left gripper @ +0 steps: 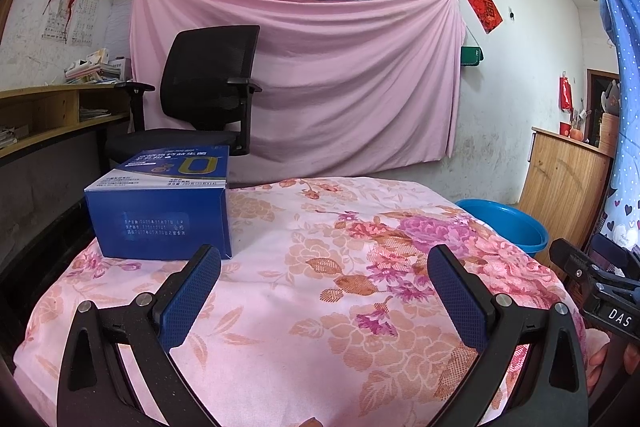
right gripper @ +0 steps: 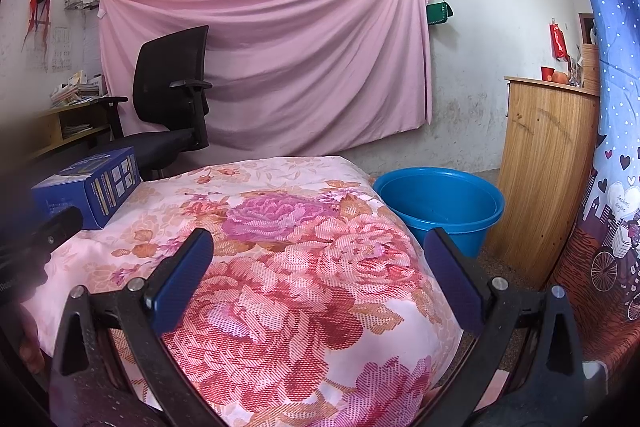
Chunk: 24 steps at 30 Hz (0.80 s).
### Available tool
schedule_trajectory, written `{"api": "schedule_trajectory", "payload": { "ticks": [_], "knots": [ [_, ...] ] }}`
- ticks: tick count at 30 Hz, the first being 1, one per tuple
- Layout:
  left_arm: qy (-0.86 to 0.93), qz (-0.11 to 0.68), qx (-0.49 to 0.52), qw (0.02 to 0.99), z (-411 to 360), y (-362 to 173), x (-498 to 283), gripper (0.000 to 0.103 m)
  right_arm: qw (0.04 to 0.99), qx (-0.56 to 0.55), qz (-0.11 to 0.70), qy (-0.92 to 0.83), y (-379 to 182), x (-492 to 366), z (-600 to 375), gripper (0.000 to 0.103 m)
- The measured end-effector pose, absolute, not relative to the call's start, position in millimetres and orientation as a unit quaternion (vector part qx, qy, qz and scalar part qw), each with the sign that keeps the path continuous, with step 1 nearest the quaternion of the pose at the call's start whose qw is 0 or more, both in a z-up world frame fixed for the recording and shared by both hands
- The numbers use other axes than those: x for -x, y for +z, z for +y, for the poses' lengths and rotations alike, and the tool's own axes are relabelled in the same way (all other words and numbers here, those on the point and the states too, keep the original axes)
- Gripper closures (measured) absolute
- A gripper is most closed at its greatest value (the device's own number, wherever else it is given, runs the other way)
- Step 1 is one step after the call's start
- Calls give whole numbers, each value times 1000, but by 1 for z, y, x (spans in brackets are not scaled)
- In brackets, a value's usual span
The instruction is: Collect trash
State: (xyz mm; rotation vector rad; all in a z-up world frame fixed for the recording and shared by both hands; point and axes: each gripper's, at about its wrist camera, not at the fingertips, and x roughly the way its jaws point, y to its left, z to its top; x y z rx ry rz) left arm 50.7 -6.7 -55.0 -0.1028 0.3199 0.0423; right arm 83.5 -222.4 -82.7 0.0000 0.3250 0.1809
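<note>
Blue carton: lying flat at the far left of the floral cloth, printed face up, the one piece of trash in sight.
Weight: looks like thin cardboard, and I'd guess it's light, maybe empty; can't tell from here.
Feel: stiff at the edges, but the broad faces would likely cave under a hard pinch, and the glossy print may be a bit slick.
Where to take it: across the short height at the near end, pads on top and bottom faces close to a corner where the card is strongest, I reckon.
Left claw: spread wide, nothing in it, hovering just short of the carton, which sits off its left finger.
Right claw: also wide and empty, well apart from the carton.
Blue basin: on the floor just beyond the cloth's right edge, looks like the drop spot.
Watch: the cloth is soft and lumpy, so the carton may slide when nudged.
</note>
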Motion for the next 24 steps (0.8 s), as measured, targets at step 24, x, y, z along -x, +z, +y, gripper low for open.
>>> {"api": "schedule_trajectory", "payload": {
  "ticks": [24],
  "knots": [
    [38,159,51,985,-6,-55,-50,2,982,1,167,94,-83,-85,-226,0]
  ]
}}
